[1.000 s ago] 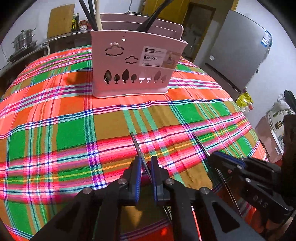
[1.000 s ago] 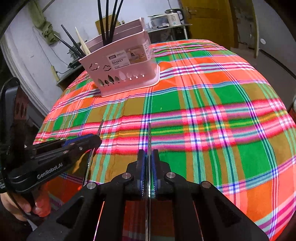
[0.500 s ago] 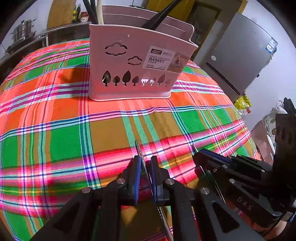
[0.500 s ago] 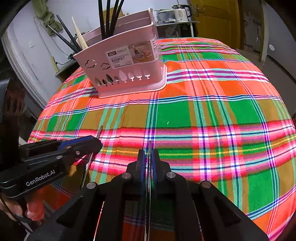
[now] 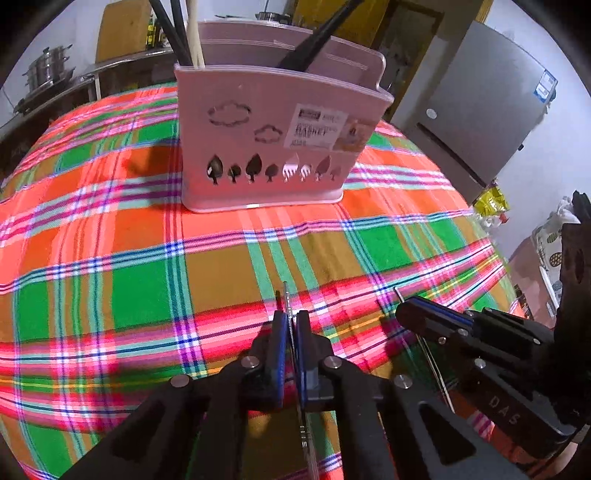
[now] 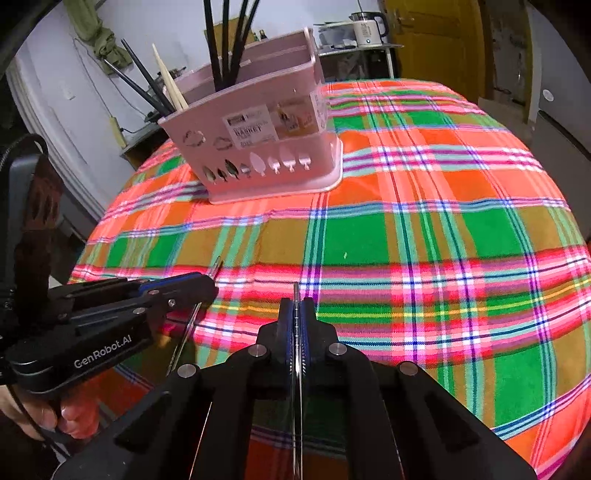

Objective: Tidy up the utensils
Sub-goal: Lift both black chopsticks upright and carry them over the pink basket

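A pink utensil basket [image 5: 273, 147] stands upright on the plaid tablecloth, holding black chopsticks and a pale stick; it also shows in the right wrist view [image 6: 258, 147]. My left gripper [image 5: 290, 321] is shut on a thin metal utensil [image 5: 287, 299] whose tip pokes out ahead of the fingers. My right gripper [image 6: 295, 306] is shut on another thin metal utensil [image 6: 295, 291]. Both are held above the table's near part, short of the basket. The right gripper [image 5: 417, 314] shows at the right in the left wrist view. The left gripper [image 6: 207, 284] shows at the left in the right wrist view.
The plaid cloth [image 5: 147, 280] covers a round table. A grey fridge [image 5: 480, 110] stands behind at the right. Pots [image 5: 48, 74] sit on a counter at the back left. A kettle [image 6: 367, 26] and a yellow door [image 6: 424, 40] are behind.
Both grippers have moved forward toward the basket with their utensils, and it now looks larger and nearer in both views. Their grip has not changed.
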